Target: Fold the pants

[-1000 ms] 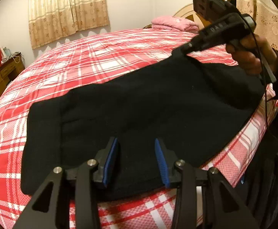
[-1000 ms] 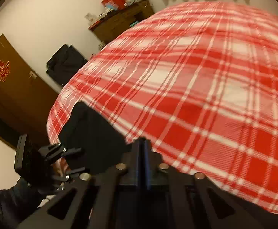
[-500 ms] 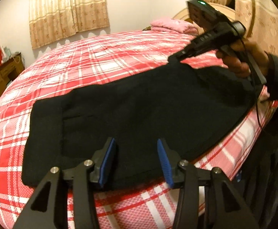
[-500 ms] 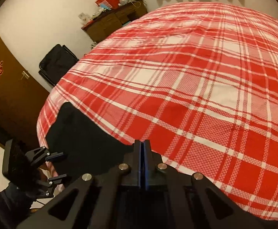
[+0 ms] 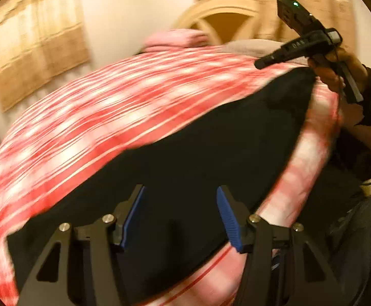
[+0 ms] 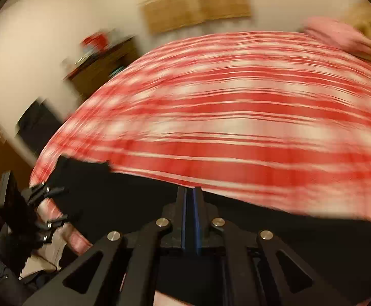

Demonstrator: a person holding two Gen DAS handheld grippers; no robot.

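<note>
Black pants point(image 5: 198, 153) lie flat along the near edge of the red plaid bed point(image 5: 109, 107). My left gripper point(image 5: 180, 191) hovers over them; its jaws are opening and nothing is between the blue pads. In the left wrist view my right gripper point(image 5: 258, 64) is at the upper right in a person's hand point(image 5: 338, 74), with its tip over the bedspread, apart from the pants' far corner. Its own view shows my right gripper point(image 6: 189, 199) shut with nothing in it, above the pants point(image 6: 134, 196). My left gripper point(image 6: 58, 206) is at the pants' left end. Both views are motion-blurred.
A pink pillow point(image 5: 177, 39) and a wooden headboard point(image 5: 223, 15) are at the far end of the bed. Left of the bed point(image 6: 236, 127) stand a wooden dresser point(image 6: 101, 68) and a black bag point(image 6: 37, 125). The person's dark clothing fills the right edge.
The right gripper, which held the pants' raised edge, is now clear of the cloth, and the pants lie flat. The left jaws have widened. Both views have swung sideways.
</note>
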